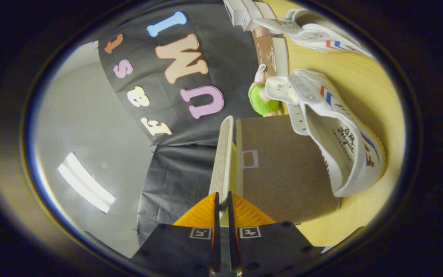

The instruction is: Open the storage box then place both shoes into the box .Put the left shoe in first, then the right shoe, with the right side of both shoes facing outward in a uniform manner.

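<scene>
- The claw (221, 202) is almost shut, and both fingers pinch the thin edge of the lid (222, 154) of the storage box (283, 169).
- I think it holds that edge so the lid can swing up and the box can open.
- The whole view is tipped sideways, so the wooden bench (363, 96) runs up one side.
- One white shoe (340, 134) lies on the bench, touching the box's far side.
- The other white shoe (317, 34) lies farther off, past the first.
- A small green and pink toy (262, 96) sits just beyond the box, next to the near shoe.
- More boxes (263, 38) stand behind the toy.
- No shoe is in the box yet.
</scene>
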